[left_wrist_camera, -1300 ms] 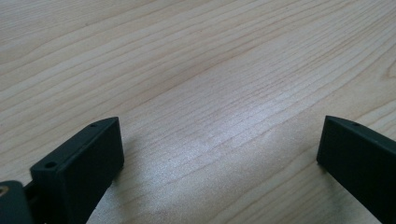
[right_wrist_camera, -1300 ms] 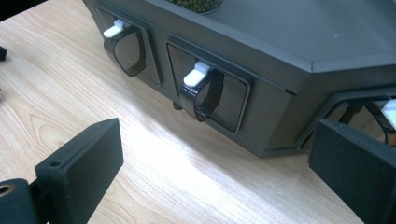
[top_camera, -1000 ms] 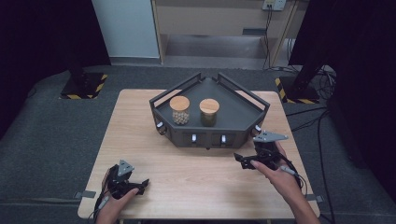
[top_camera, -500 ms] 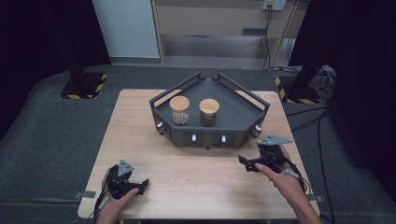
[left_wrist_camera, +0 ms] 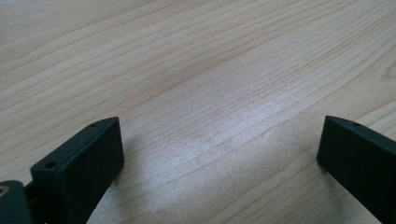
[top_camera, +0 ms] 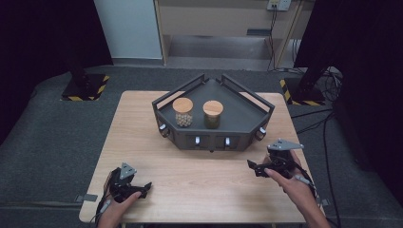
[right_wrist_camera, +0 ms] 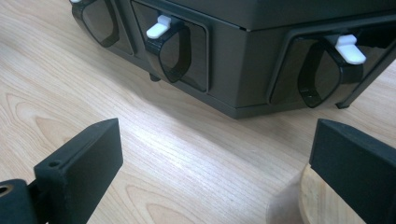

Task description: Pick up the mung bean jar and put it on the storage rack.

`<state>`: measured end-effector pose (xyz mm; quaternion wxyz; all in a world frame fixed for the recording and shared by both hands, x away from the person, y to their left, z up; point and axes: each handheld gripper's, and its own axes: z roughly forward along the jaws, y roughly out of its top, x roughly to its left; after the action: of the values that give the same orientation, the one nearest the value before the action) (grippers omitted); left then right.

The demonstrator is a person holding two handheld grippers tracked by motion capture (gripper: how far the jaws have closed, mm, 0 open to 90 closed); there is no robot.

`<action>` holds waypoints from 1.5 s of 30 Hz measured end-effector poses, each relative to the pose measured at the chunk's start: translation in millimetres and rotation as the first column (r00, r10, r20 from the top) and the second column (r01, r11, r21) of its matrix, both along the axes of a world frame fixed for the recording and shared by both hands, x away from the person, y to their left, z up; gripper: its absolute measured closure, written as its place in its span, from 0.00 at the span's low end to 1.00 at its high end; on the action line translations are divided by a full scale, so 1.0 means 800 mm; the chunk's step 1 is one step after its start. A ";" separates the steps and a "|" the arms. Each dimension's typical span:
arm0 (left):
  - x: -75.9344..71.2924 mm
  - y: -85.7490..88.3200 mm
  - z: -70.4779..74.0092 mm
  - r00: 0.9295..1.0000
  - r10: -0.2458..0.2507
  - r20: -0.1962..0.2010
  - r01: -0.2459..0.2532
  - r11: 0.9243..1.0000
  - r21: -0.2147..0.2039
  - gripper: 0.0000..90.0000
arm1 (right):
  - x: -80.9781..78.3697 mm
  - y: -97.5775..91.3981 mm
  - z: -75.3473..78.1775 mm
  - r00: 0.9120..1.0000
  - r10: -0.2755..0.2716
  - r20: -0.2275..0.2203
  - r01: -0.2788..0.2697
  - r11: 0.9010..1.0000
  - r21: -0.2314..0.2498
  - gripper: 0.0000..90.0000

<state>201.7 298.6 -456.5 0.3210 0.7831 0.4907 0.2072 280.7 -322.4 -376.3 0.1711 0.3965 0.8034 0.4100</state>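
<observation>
right gripper (top_camera: 259, 167) nearer the rack (top_camera: 247, 137), jaws apart, facing its front | lid (right_wrist_camera: 327, 200) under its right jaw | left gripper (top_camera: 135, 187) well apart, jaws apart over bare table (top_camera: 199, 180)

Dark angular rack (top_camera: 216, 137) mid-table, two cork-lidded jars (top_camera: 183, 112) upright inside.

Two jars stand in one dark tray (top_camera: 247, 129) on the wooden surface (top_camera: 204, 175): one jar with pale round contents (top_camera: 183, 112) and one jar with dark contents (top_camera: 213, 114), each capped by one wooden lid, so two lids in all. Along the tray's front faces four white-tipped latches can be counted in the high view, among them one at the left (top_camera: 163, 127) and one at the right (top_camera: 262, 130). Two handheld grippers are there: the left gripper (top_camera: 142, 188) and the right gripper (top_camera: 253, 167), each with two black fingers.
</observation>
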 end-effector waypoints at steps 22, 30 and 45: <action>0.000 0.000 0.000 1.000 0.001 0.000 -0.001 1.000 0.000 0.00 | -0.012 -0.026 -0.006 0.998 -0.057 0.009 0.058 0.998 -0.014 0.03; 0.000 0.000 0.000 1.000 0.002 0.001 -0.002 1.000 0.000 0.00 | -0.016 -0.037 -0.011 0.996 -0.092 0.018 0.093 0.996 -0.019 0.03; -0.001 -0.001 0.000 1.000 0.004 0.001 -0.004 1.000 0.000 0.00 | -0.021 -0.056 -0.019 0.991 -0.137 0.004 0.137 0.990 -0.025 0.03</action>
<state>201.1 298.0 -456.6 0.3207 0.7822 0.4919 0.2083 263.9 -366.9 -391.5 0.2048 0.4480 0.7791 0.3877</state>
